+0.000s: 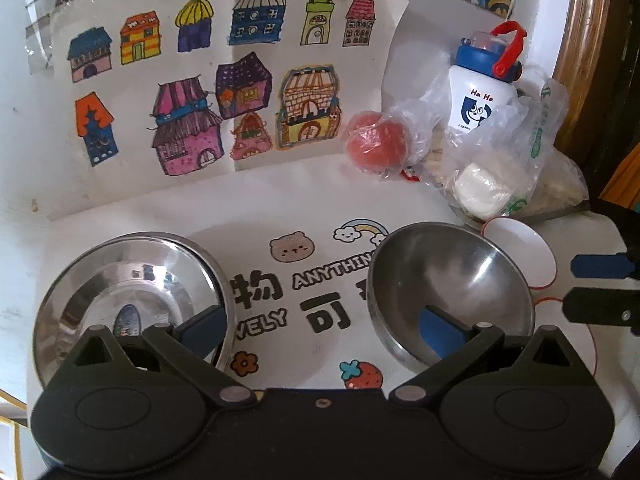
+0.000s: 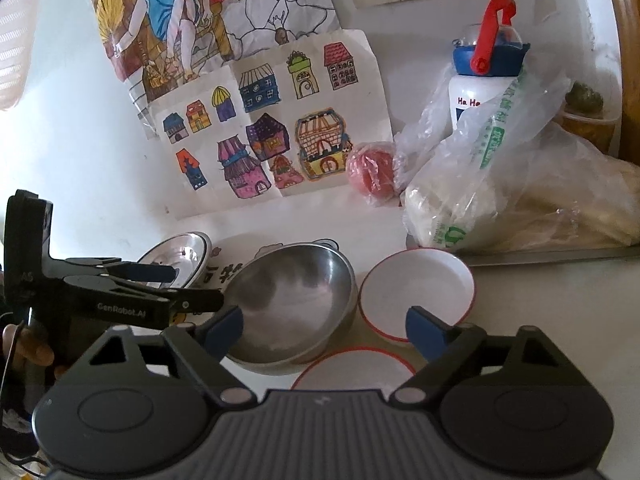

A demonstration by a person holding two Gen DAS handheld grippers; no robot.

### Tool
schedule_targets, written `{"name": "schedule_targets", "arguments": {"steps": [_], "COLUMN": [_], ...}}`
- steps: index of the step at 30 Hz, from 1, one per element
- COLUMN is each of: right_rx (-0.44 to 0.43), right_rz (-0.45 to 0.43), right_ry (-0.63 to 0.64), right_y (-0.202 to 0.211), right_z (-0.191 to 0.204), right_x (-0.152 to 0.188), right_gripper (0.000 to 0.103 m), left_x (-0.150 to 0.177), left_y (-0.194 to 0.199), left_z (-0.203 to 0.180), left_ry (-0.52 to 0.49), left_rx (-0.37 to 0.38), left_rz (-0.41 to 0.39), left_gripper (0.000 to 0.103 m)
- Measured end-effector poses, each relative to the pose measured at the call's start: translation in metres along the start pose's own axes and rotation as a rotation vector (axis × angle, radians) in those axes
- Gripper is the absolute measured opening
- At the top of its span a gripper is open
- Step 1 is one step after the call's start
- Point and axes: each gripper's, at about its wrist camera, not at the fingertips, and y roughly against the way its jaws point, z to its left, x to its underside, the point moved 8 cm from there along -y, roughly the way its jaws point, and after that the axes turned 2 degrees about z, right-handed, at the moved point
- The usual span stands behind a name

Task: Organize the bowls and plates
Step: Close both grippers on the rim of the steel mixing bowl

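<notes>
Stainless steel shows on both metal pieces. Nearest in the left wrist view, the left gripper [image 1: 326, 330] is held wide, with nothing between its blue pads; one pad is seen over the steel plate [image 1: 132, 300] and the other over the steel bowl [image 1: 452, 292], though contact cannot be told. The plate is set toward the near left part of the table [image 1: 280, 208], on a printed mat [image 1: 304, 280] with cartoon figures and lettering. The bowl is seen just right of the plate, partly on the mat, its hollow facing up.

In the right wrist view, the right gripper [image 2: 324, 330] is likewise spread wide and empty, its pads over the near rims of the steel bowl [image 2: 292, 304] and a white bowl with a red rim [image 2: 418, 292]. A white plate with a red rim [image 2: 356, 368] is seen closest of all, just below the gripper's gap, partly hidden by the gripper body. The white bowl is placed just beside the steel bowl, on its right.

Farther back, toward the far right corner, a wrapped red ball [image 1: 374, 146], clear plastic bags [image 1: 516, 160] and a white bottle with a blue cap [image 1: 482, 88] are gathered. Against the wall, a drawing of coloured houses [image 1: 208, 92] is propped.
</notes>
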Motion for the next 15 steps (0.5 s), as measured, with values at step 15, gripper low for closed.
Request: {"name": "schedule_targets", "arguments": {"steps": [15], "right_rx": [0.025], "right_rz": [0.094], "right_ry": [0.044], "right_y": [-0.029], "right_z": [0.003], "right_x": [0.003], "right_gripper": [0.052], "left_x": [-0.006], "left_y": [-0.022], "left_z": [-0.001], "left_ry": [0.004], "left_rx": [0.030], "left_rz": [0.077], "left_gripper": [0.085]}}
